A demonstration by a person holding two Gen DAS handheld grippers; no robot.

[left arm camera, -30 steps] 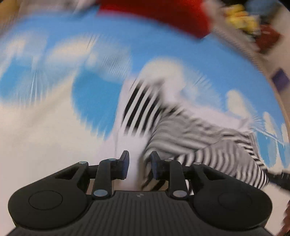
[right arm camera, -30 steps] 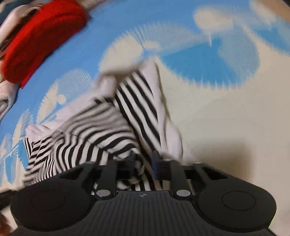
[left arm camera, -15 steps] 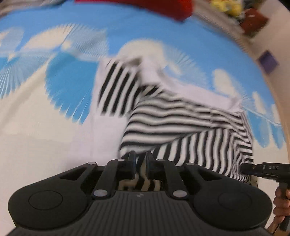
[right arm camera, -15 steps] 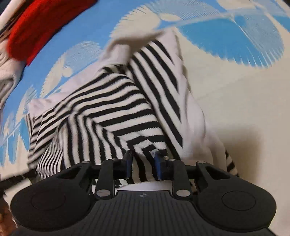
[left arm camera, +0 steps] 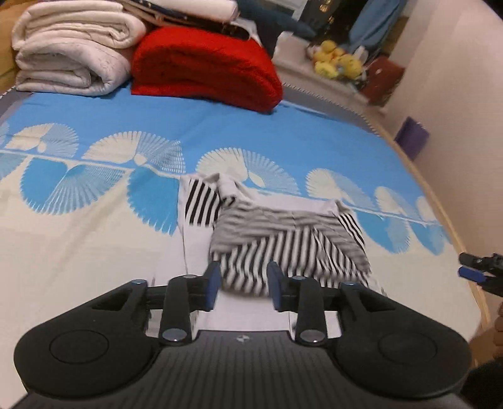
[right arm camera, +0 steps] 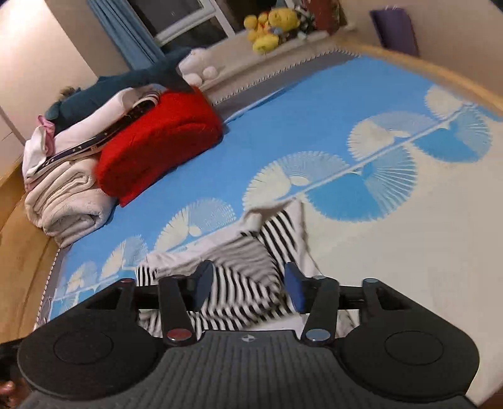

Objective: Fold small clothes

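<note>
- right hand-held gripper (right arm camera: pixel 248 286): jaws spread wide, nothing clamped between the 2 blue pads (right arm camera: pixel 294 288)
- striped garment (right arm camera: pixel 239 267): black/white, bunched and partly folded on the bed sheet (right arm camera: pixel 314 126), lying just beyond the fingertips; contact unclear, blurred
- bed sheet: blue and cream with white fan pattern
- red blanket (right arm camera: pixel 157 141): folded, far left, touching a stack of white folded bedding (right arm camera: pixel 66 204)
- yellow plush toys (right arm camera: pixel 270 26) on the ledge behind the bed

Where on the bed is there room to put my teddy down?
The cream stretch of bedspread left of the striped garment is bare, and so is the blue band between it and the red blanket. The far end is crowded with that blanket and the white quilt.
</note>
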